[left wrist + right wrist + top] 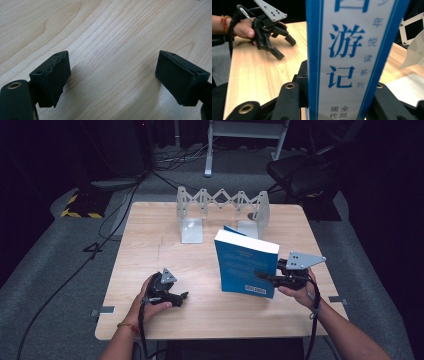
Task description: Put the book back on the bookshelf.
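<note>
Two grippers we see: the right gripper (266,276) clamps the upright blue book (245,265), the left gripper (181,298) gapes empty over the table (150,250).

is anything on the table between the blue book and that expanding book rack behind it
Nothing visible. The blue book, held upright in the right gripper, stands just in front of the white book rack, and the wooden table between them is bare. The left gripper rests off to the side, open.
</note>
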Available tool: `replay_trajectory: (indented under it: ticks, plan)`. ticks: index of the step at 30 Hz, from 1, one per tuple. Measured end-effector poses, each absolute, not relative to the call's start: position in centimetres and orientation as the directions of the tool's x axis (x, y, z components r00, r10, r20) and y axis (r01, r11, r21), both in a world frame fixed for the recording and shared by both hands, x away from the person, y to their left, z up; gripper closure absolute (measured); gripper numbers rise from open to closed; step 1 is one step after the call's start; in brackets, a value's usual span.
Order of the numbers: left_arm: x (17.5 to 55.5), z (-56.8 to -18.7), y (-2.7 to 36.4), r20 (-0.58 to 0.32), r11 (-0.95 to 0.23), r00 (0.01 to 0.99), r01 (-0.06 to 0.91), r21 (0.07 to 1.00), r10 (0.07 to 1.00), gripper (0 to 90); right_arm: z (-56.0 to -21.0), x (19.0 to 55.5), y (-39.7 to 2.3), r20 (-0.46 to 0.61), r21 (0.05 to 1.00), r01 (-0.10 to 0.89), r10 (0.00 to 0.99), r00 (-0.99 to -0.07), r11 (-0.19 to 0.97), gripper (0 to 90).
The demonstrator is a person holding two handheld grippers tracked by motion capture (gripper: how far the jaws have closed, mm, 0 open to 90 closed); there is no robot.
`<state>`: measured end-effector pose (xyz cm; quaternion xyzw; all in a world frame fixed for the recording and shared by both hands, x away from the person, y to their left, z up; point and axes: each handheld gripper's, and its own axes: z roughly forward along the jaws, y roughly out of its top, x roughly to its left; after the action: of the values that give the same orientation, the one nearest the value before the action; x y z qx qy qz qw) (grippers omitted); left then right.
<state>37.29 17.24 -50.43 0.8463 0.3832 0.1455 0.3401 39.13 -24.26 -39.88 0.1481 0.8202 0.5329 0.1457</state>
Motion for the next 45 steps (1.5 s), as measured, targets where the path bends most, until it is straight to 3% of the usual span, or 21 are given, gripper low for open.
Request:
replay_trajectory:
  ticks: [13, 31, 45]
  plan:
    - [37.4, -50.4, 17.2, -0.016, -0.489, 0.683, 0.539, 0.686, 0.73, 13.3, -38.5, 41.9, -23.3, -0.115, 0.914, 0.091, 0.467, -0.877, 0.395, 62.2]
    - [37.3, -50.4, 17.2, -0.021, -0.512, 0.718, 0.517, 0.686, 0.696, 13.3, -35.2, 46.7, -23.1, -0.264, 0.884, 0.058, 0.598, -0.756, 0.464, 62.3]
    - [37.3, -50.4, 17.3, -0.017, -0.52, 0.726, 0.509, 0.686, 0.687, 13.3, -33.3, 50.0, -24.0, -0.239, 0.91, 0.103, 0.712, -0.661, 0.401, 62.1]
